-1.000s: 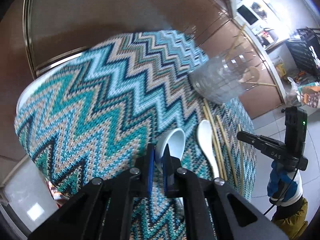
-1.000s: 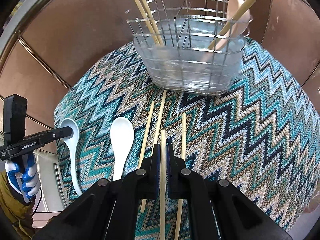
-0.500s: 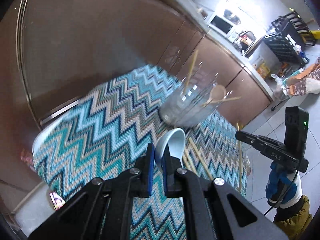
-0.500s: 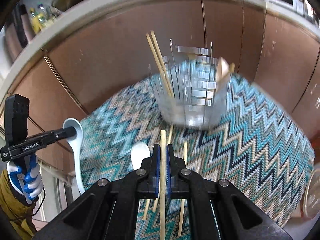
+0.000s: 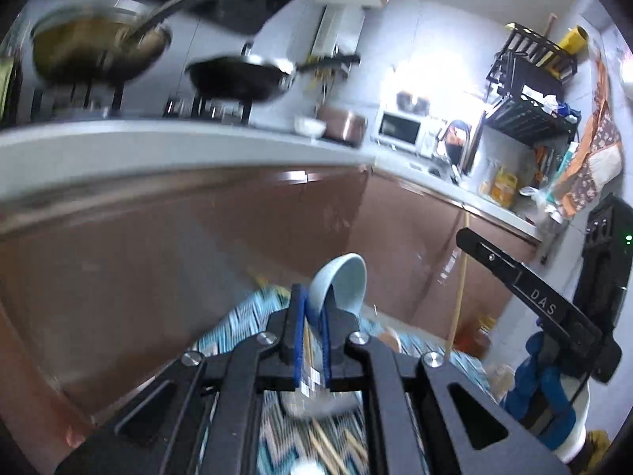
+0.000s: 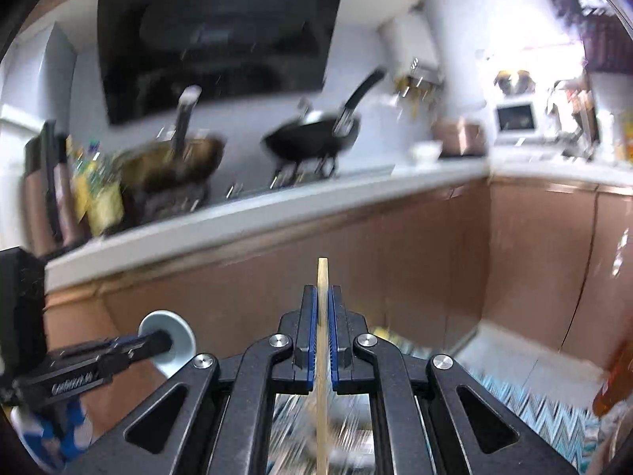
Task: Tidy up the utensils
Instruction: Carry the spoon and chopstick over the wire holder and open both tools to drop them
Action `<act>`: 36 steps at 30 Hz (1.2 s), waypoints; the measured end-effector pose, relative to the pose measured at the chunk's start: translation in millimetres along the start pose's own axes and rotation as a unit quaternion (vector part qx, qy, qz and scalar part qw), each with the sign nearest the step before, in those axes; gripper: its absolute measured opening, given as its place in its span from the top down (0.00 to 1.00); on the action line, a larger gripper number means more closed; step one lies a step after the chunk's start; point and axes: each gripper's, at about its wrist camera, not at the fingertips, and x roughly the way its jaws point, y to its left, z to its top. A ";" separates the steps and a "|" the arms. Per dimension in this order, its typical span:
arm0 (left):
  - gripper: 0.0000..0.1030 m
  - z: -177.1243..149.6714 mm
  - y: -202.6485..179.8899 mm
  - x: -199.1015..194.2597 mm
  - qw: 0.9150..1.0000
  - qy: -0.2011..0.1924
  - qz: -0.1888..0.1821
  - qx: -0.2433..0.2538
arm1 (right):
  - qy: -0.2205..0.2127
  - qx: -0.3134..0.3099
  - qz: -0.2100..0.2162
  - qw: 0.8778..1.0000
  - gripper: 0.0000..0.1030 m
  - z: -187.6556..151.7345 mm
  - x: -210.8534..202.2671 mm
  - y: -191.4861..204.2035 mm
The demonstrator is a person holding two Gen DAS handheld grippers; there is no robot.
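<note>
The jaws of the left gripper [image 5: 312, 312] are closed tight on the handle of a pale blue ceramic soup spoon [image 5: 340, 285]. Its round bowl sticks up past the jaw tips. The jaws of the right gripper [image 6: 322, 308] are closed tight on one thin, pale wooden chopstick [image 6: 322, 277]. Its square end pokes up just past the jaw tips, and the rest runs down between them.

Both are up in the air, above the worktop with the blue zigzag woven cloth [image 5: 237, 316]. From the left side, the chopstick hangs down below the other gripper, over the right edge of the worktop.

Under the left jaws is a blurry clear shape, which may be the see-through utensil holder [image 5: 312, 399]. It is too blurred to be sure. Nearer the front edge of the worktop, a few more wooden chopsticks [image 5: 328, 445] lie flat on the cloth. A small white thing lies by them, but I cannot tell what it is.

So the job is partly done, I think. One spoon and one chopstick are picked up but not put away. They need to go in the holder, and then the loose ones on the cloth.
</note>
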 end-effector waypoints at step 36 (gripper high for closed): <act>0.68 -38.4 -38.2 20.5 0.996 -0.047 0.041 0.058 | -0.050 0.022 -0.079 0.995 0.67 -33.8 -31.8 -30.4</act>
